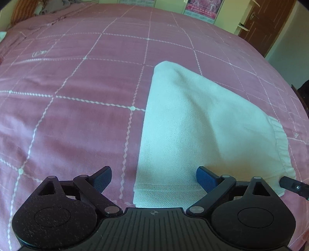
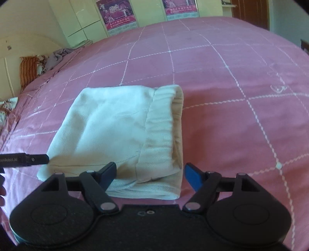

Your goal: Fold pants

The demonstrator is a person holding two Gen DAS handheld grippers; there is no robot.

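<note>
White pants lie folded into a compact stack on the pink bedspread. In the right wrist view the pants show their elastic waistband on the right side. My left gripper is open, its jaws wide, hovering over the stack's near left corner with no cloth pinched. My right gripper is open too, above the near edge by the waistband, its pads clear of the fabric. A finger of the right gripper pokes in at the right edge, and a finger of the left gripper shows at the left.
The bedspread with its white grid stretches far around the pants. A striped pillow and a grey cloth lie at the headboard end. Cupboards with posters stand behind the bed, and a brown door at the right.
</note>
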